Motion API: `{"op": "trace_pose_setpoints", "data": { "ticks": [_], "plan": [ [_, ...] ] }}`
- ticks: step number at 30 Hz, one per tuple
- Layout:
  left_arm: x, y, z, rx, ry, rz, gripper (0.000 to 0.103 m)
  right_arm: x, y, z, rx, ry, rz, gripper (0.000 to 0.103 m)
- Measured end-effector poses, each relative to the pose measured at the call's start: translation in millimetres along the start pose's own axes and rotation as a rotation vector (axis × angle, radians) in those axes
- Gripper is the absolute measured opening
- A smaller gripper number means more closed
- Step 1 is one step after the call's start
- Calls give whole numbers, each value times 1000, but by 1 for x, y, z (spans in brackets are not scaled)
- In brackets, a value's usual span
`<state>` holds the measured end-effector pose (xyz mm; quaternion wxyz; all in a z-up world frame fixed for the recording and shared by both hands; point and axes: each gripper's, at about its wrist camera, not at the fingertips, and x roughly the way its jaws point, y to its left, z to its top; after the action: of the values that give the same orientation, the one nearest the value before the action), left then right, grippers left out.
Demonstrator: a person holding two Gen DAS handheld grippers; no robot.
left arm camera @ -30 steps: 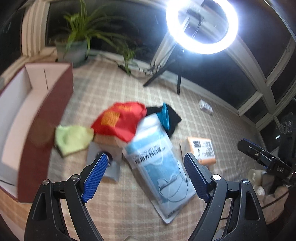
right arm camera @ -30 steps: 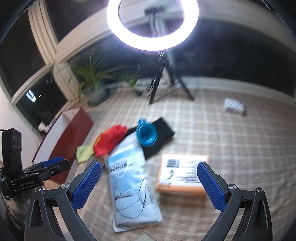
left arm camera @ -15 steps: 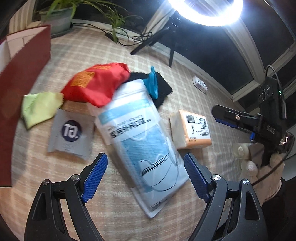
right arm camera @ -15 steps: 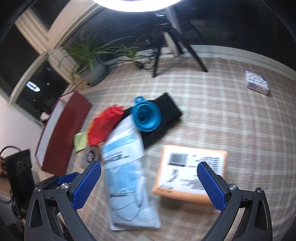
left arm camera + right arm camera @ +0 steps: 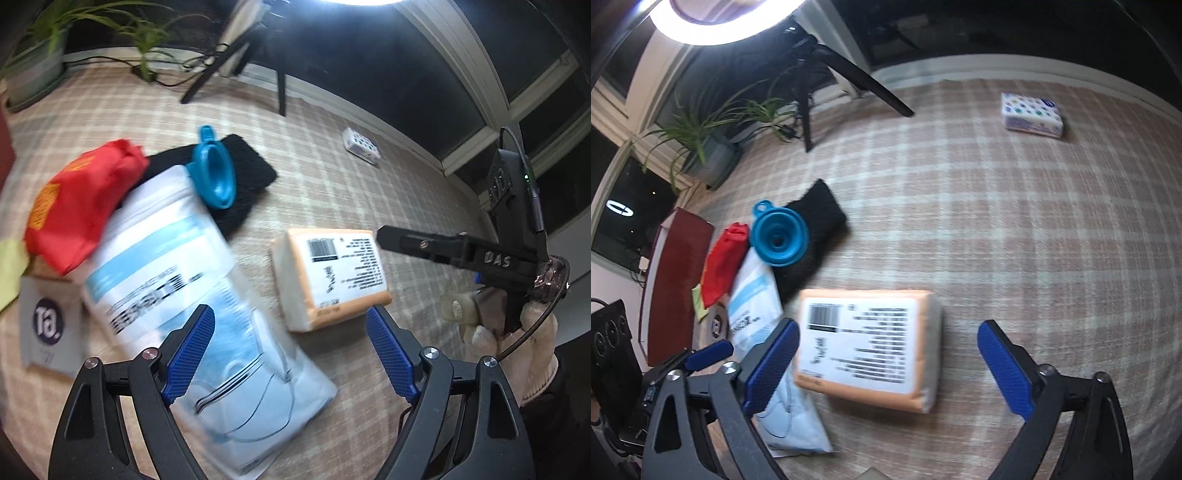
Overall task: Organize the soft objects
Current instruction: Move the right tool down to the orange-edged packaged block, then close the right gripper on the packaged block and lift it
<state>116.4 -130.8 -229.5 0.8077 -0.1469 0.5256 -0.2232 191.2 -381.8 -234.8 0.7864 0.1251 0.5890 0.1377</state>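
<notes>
As the right gripper [image 5: 886, 365] came down steeply over the orange pack [image 5: 868, 343], we judged the step in hand to be a first pick of that pack. Its jaws had just been closing a little from full spread, yet they stood wide, with only the pack's near end between them and neither pad touching it. The left pad [image 5: 772, 363] sat just beside the pack's edge; the right pad had bare checked cloth [image 5: 1034, 229] under it, well clear of the pack. To do the grasp well, we judged the gripper should shift toward its left so the pack sits centred, sink until the pads bracket its side walls, then close gently, since the wrapper looked soft and likely to buckle.

The left gripper [image 5: 288, 350] also pointed downward, jaws open and empty, hovering above the mask bag [image 5: 177, 280], whose lower end lay between its pads. The orange pack [image 5: 328, 277] lay ahead and to that gripper's right. Beyond the bag, farther from the left gripper, sat the red pouch [image 5: 81, 206], the blue funnel [image 5: 216, 173] and the black cloth [image 5: 247, 173]. In the left wrist view, a gloved hand [image 5: 517, 339] held the right gripper's handle at the far right.
</notes>
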Motion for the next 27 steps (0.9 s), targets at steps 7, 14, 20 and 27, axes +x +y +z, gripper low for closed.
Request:
{"op": "trace_pose_setpoints", "data": {
  "ticks": [7, 14, 20, 27],
  "plan": [
    [23, -10, 10, 8, 36, -35, 82, 11, -17, -3, 31, 63, 49, 73],
    [42, -20, 14, 34, 78, -58, 70, 24, -28, -8, 77, 114, 113, 66],
    [49, -19, 16, 21, 105, -83, 55, 29, -27, -11, 79, 143, 138, 50],
    [57, -15, 16, 6, 136, -102, 41, 30, -24, -11, 70, 149, 141, 46]
  ]
}}
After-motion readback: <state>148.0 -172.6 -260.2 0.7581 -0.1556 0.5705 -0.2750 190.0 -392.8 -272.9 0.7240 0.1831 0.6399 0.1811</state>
